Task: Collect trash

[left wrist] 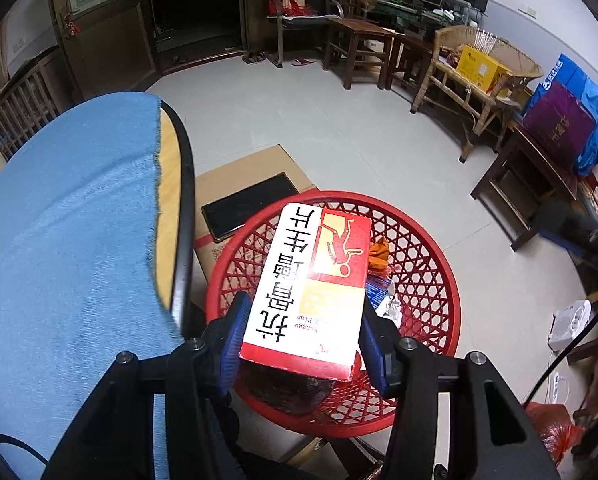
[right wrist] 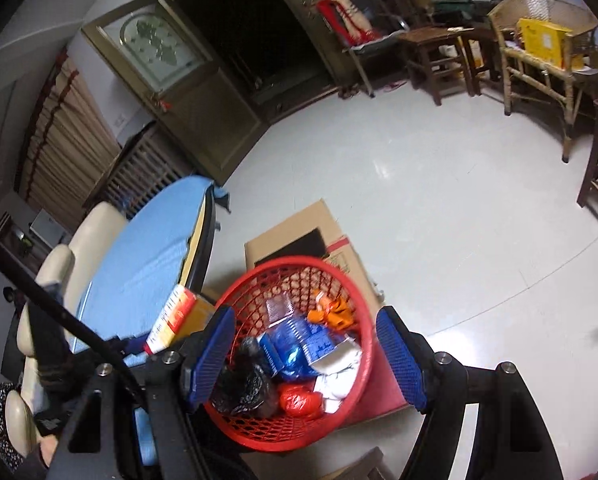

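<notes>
Blue-clothed bench point(left wrist: 71, 216) at left. Left claw point(left wrist: 299, 340) clenched on red-white box point(left wrist: 311, 280), held above red basket point(left wrist: 439, 280), evidently for dropping. Right claw point(right wrist: 307, 356) released, empty, hovering over basket holding wrappers point(right wrist: 299, 344).

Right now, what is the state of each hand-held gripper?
Left hand-held gripper: closed on the red and white box.
Right hand-held gripper: open, holding nothing, above the red basket.

The red-and-white box point(left wrist: 311, 284) reads "抗骨增生片", seen upside down
</notes>
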Tool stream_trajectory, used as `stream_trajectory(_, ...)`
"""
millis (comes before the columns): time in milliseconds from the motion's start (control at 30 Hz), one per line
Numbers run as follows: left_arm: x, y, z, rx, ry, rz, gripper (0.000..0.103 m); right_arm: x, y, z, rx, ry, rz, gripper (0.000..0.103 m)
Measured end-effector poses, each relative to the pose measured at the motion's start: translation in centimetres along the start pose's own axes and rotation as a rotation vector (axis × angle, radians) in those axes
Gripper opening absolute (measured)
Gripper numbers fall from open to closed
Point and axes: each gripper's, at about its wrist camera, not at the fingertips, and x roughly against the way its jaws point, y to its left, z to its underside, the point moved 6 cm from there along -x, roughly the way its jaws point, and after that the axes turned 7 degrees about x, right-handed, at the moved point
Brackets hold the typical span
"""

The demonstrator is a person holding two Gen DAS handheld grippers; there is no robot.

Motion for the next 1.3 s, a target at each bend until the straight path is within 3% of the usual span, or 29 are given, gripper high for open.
stream_trajectory(433, 0.1, -1.1, 0.6, -0.001, -0.001, -0.02, 0.053, 1.7, 0.4, -0.8, 0.021, -0.043, -0.025, 0.077)
stream_trajectory(500, 0.0, -1.4, 0.5, -0.002, 0.011, -0.01, 0.056, 1.8, 0.5, -0.9, 0.022, -0.049, -0.026, 0.077)
stream_trajectory(567, -0.3, -1.5, 0.6, 0.002, 0.02, -0.015, 0.072, 2.0, 0.4, -1.0, 0.023, -0.053, -0.025, 0.077)
stream_trajectory(733, 0.2, -1.2, 0.8, 0.006, 0.014, -0.03, 0.073, 2.3, 0.4, -1.0, 0.026, -0.056, -0.022, 0.077)
stream_trajectory(1067, 3.8, 1.0, 0.7, 0.043, -0.083, -0.064, 0.075, 2.0, 2.2, -1.1, 0.06, -0.054, -0.035, 0.077)
stream_trajectory(1300, 8.9, 2.9, 0.9, 0.088, -0.221, -0.102, 0.079, 1.8, 5.4, -0.5, 0.142, -0.048, -0.005, 0.08)
